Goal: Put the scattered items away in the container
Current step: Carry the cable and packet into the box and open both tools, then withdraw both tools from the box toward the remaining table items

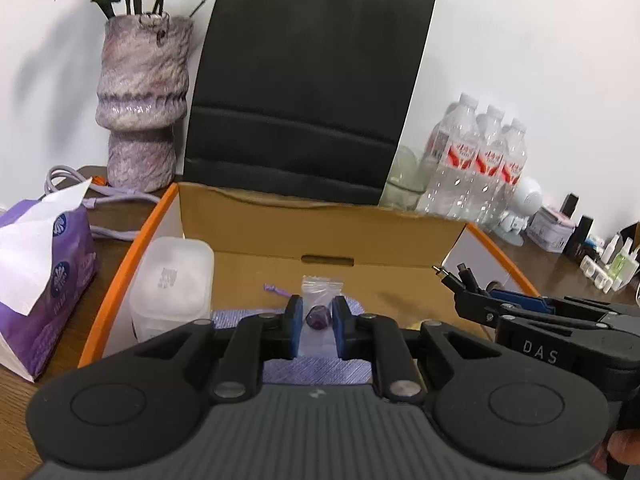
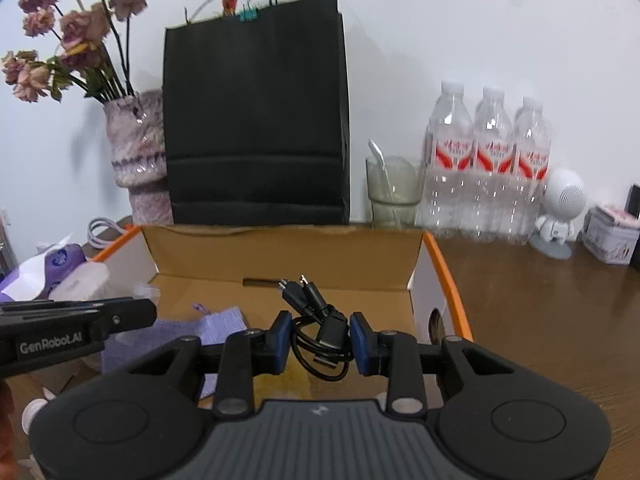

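Note:
An open cardboard box with orange rims [image 1: 256, 224] [image 2: 280, 248] sits on the wooden table. In the left wrist view my left gripper [image 1: 316, 326] is shut on a small clear zip bag [image 1: 322, 290] holding a purple stone [image 1: 319, 315], above a lilac knit pouch [image 1: 316, 368] inside the box. A frosted white plastic box [image 1: 172, 284] stands in the box's left part. In the right wrist view my right gripper [image 2: 318, 340] is shut on a coiled black cable [image 2: 316, 322], held over the box's right part. The lilac pouch [image 2: 200, 326] shows there too.
A black paper bag [image 2: 256, 120], a vase of dried roses [image 2: 136, 148], a glass with a spoon [image 2: 394, 192] and water bottles [image 2: 488, 168] stand behind the box. A purple tissue pack [image 1: 40, 280] lies left. Small bottles and a tin [image 1: 552, 226] line the right.

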